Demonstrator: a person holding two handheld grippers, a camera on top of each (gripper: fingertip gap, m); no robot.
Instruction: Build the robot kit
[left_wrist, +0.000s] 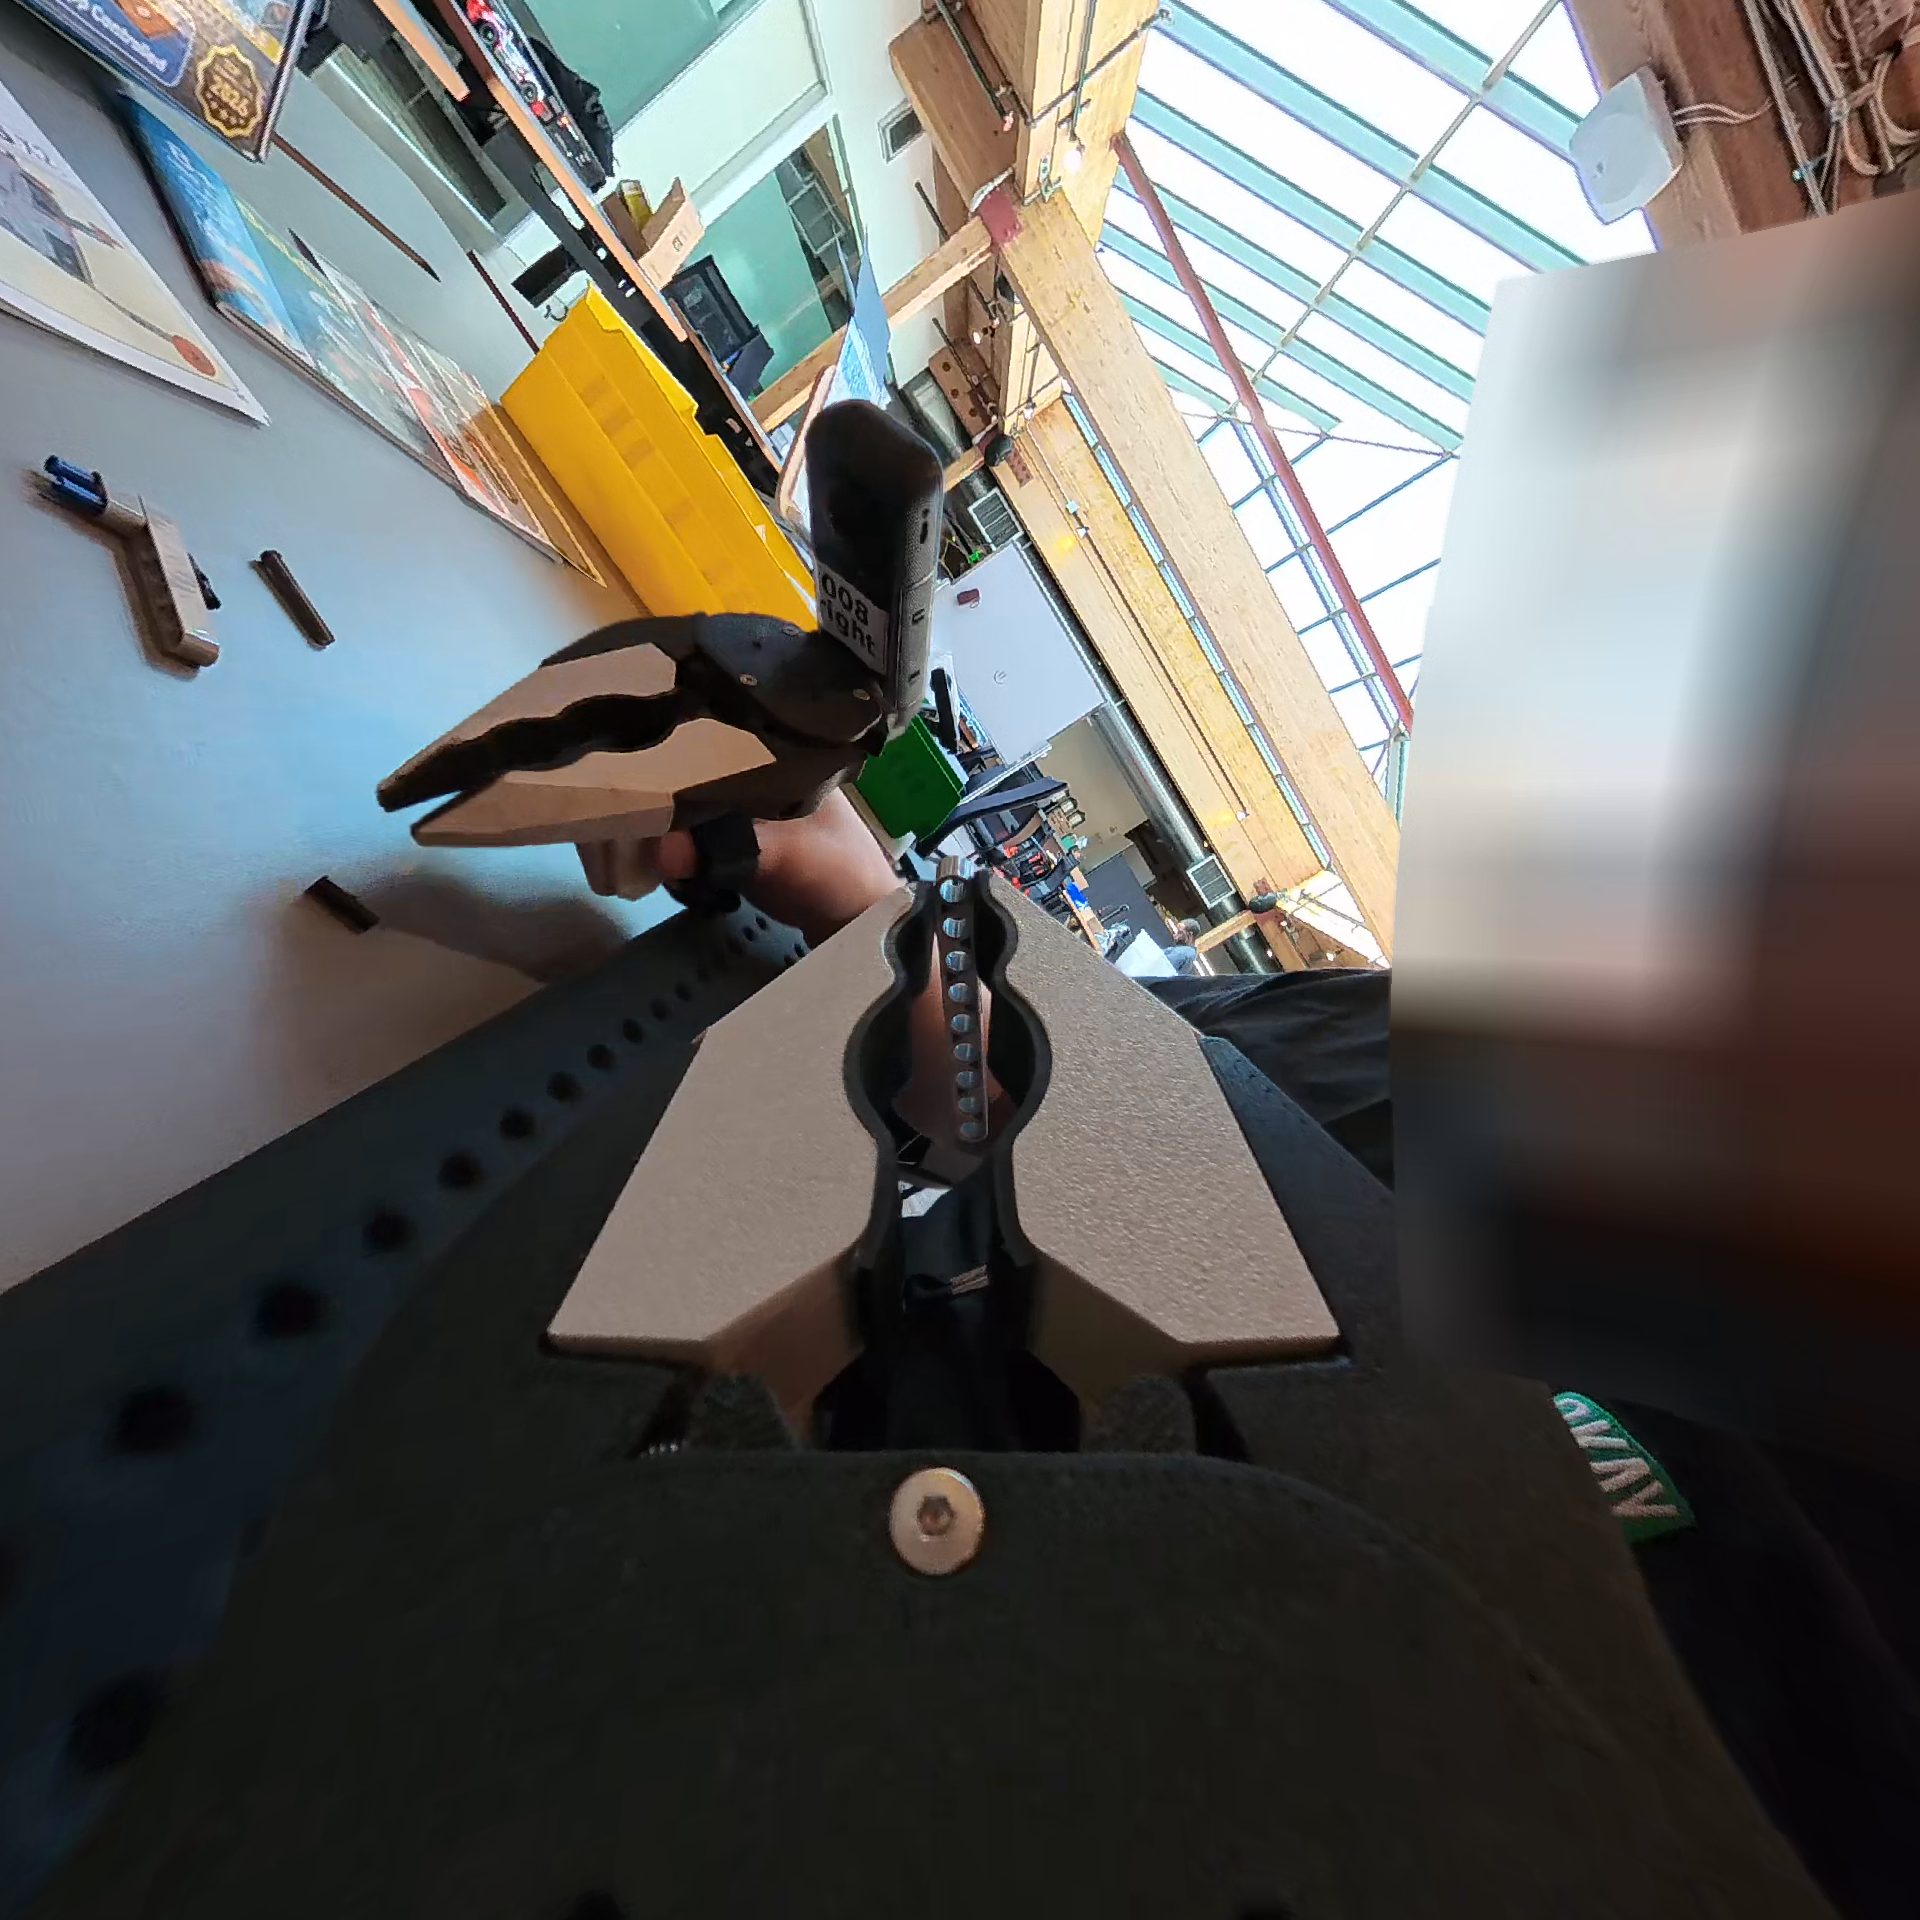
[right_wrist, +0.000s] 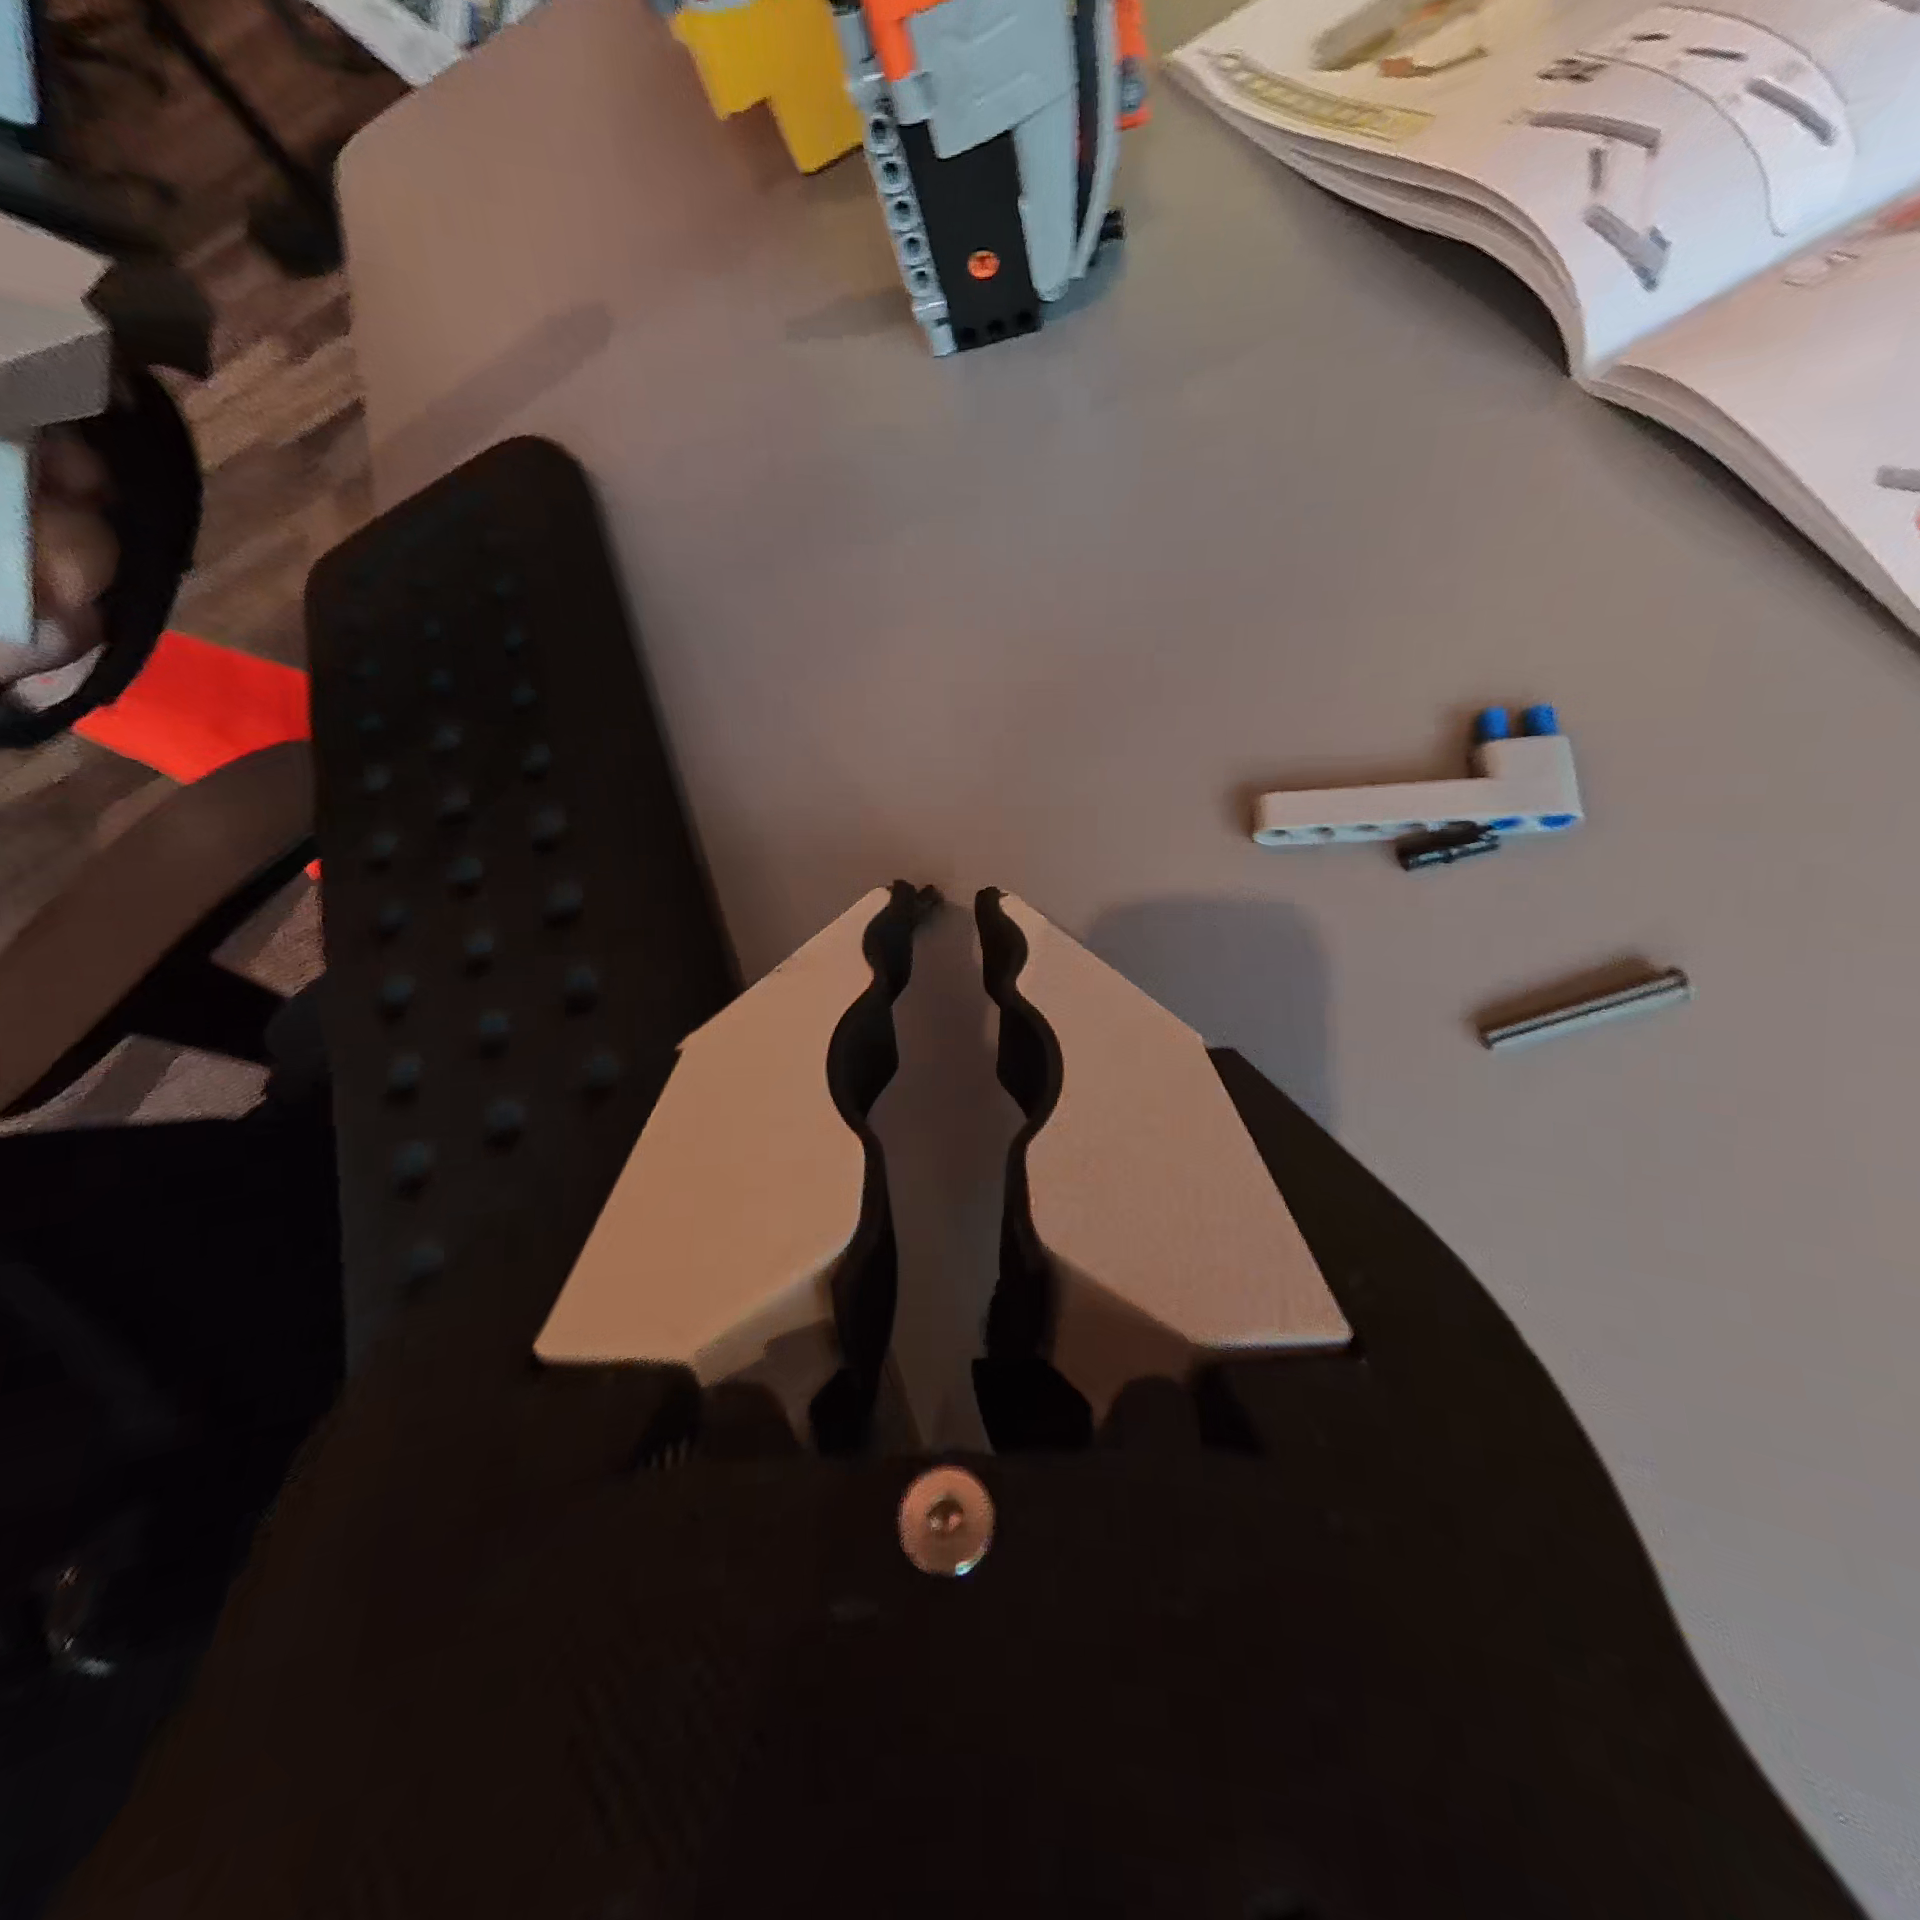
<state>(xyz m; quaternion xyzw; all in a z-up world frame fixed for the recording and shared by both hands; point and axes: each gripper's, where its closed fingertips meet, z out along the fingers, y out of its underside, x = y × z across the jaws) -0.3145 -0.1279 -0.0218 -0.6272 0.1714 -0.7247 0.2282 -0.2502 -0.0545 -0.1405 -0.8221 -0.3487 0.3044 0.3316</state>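
The grey table (right_wrist: 1039, 582) carried an open instruction booklet (right_wrist: 1662, 208) lying flat, pages up, probably so it could be read, and a part-built grey, black and orange brick model (right_wrist: 977, 187), its top cut off by the frame. The left gripper (left_wrist: 951, 894), raised off the table, pinched a long grey holed beam (left_wrist: 961, 1023) whose lower end was hidden between the fingers. The right gripper (right_wrist: 951, 899) hovered slightly spread and empty above the tabletop, near an L-shaped grey beam with blue pins (right_wrist: 1423, 800) and a dark axle (right_wrist: 1584, 1008), both motion-blurred.
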